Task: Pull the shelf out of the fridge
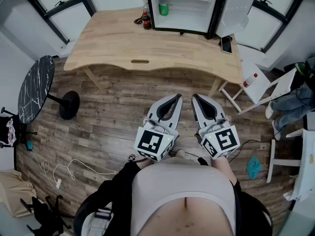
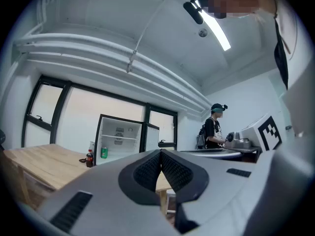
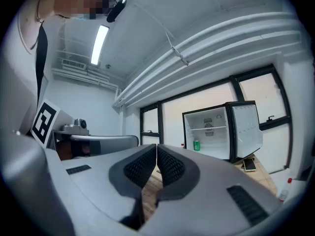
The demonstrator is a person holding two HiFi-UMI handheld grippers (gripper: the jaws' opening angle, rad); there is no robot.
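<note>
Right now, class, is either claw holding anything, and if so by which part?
Nothing is held. The left claw and the right claw are both shut with nothing between them, away from the open fridge on the table.

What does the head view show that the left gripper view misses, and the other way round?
Only the head view: the phone on the wooden table, the black round table. Only the left gripper view: a standing person in a cap, the ceiling light. Both: the open fridge, the green can inside, the cola bottle beside it.
</note>
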